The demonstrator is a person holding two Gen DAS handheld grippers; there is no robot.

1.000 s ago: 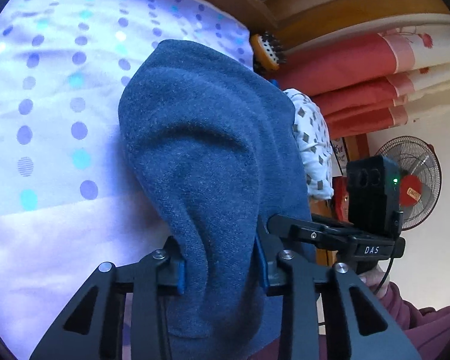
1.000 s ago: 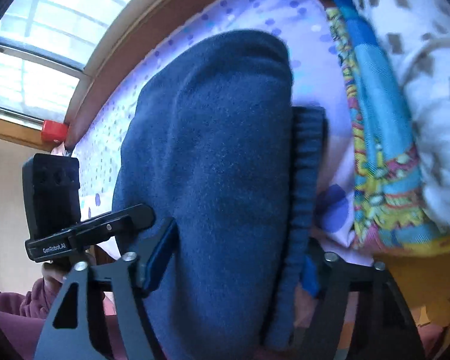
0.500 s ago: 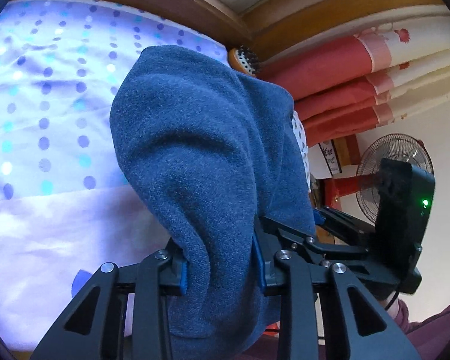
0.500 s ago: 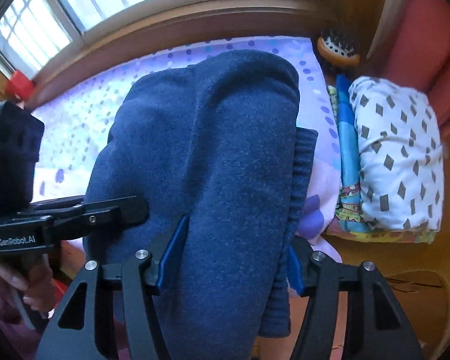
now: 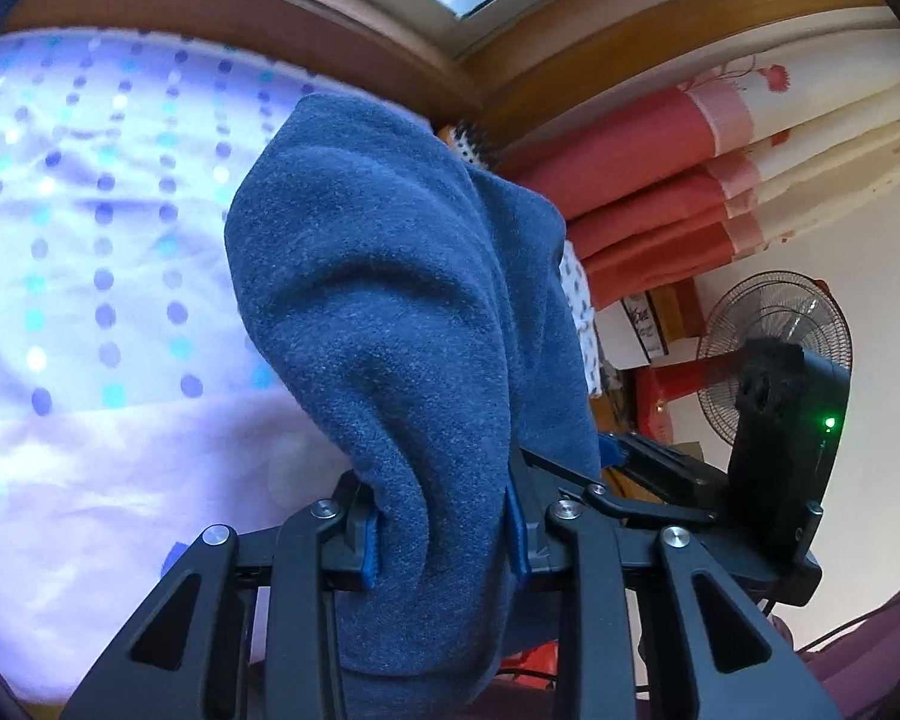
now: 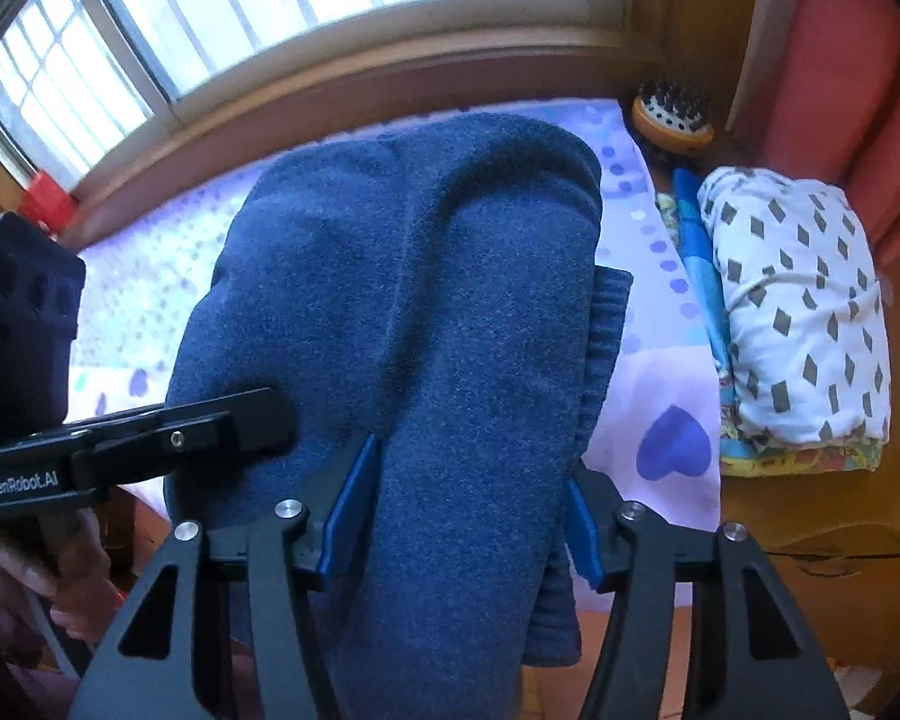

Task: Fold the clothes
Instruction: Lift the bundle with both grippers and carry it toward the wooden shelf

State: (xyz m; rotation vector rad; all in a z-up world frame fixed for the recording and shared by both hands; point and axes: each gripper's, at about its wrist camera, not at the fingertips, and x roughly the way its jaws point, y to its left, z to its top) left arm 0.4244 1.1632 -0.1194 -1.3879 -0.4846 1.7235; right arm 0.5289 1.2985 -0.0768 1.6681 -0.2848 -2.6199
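While both of my tools are raised over the bed point(image 5: 90, 276), my left hand-held gripper point(image 5: 444, 534) is pinching a thick fold of the blue fleece garment point(image 5: 390, 312), its 2 blue pads pressed into the cloth on either side. My right hand-held gripper point(image 6: 459, 516) is likewise clamped on the same garment point(image 6: 414, 300), with a wider bundle of fleece squeezed between its fingers, and the garment's ribbed hem point(image 6: 600, 348) hangs along the right edge of that bundle. The fleece drapes forward from both sets of fingers in a rounded hump, held up over the lilac bedsheet rather than lying flat; whether its far end touches the sheet I cannot tell.

From the right wrist camera I see my left tool's body just beside the garment on the left, and a purple heart print point(image 6: 672, 444) on the sheet to the right. Beyond the sheet's edge lies a white pillow with grey diamonds point(image 6: 804, 312), resting on a folded colourful blanket point(image 6: 702, 264), with a hairbrush point(image 6: 675, 114) near the window point(image 6: 330, 6). From the left wrist camera, red curtains point(image 5: 660, 168) and a standing fan point(image 5: 774, 324) show to the right.
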